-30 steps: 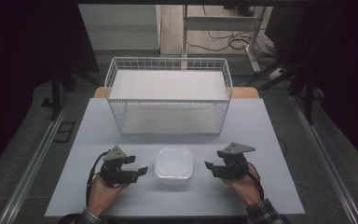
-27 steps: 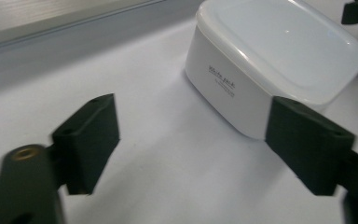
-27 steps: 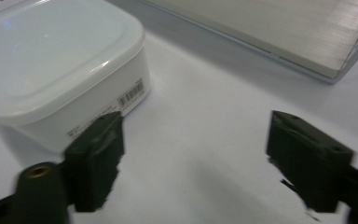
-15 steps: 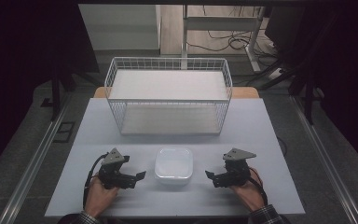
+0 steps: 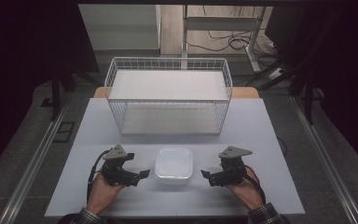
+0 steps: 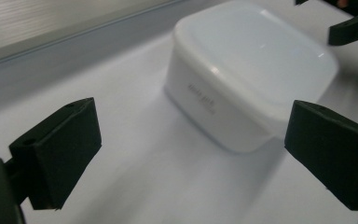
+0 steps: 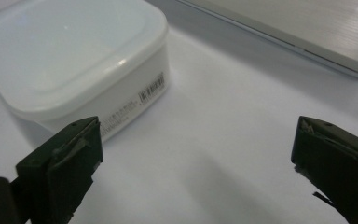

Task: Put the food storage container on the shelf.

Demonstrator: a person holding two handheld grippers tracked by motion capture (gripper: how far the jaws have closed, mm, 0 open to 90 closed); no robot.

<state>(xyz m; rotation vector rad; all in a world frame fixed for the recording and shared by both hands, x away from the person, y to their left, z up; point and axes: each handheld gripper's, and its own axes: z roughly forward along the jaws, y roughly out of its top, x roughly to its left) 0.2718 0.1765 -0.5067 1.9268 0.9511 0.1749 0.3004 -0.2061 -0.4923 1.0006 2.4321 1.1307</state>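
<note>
White lidded container (image 5: 174, 165) sits on the desk (image 5: 261, 126) near its front edge, dead centre between the two grippers. Left gripper (image 5: 142, 173) is just beside its left wall, right gripper (image 5: 205, 174) just beside its right wall; neither touches it. Both point inward at it, roughly mirrored, so neither hand is clearly nearer.

Left gripper view: jaws spread wide, nothing between them, container (image 6: 251, 70) ahead and slightly right of the jaw centreline, one corner facing the camera. The other gripper's jaw tips peek in at top right, beyond the container.

Right gripper view: right gripper (image 7: 193, 163) also wide and empty, container (image 7: 74, 60) ahead and off to the left, its labelled side wall facing the camera.

Container is near-square with rounded corners, no real long axis, so approach direction matters more than rotation. Lid looks seated flat.

Judgement: this looks like a two-sided squeeze or a single side grasp. Either gripper needs a short inward move; the left needs a small yaw right and the right a small yaw left to centre the container wall between the jaws.

Wire basket (image 5: 168, 95) stands well behind, mid-desk, apart from everything.
</note>
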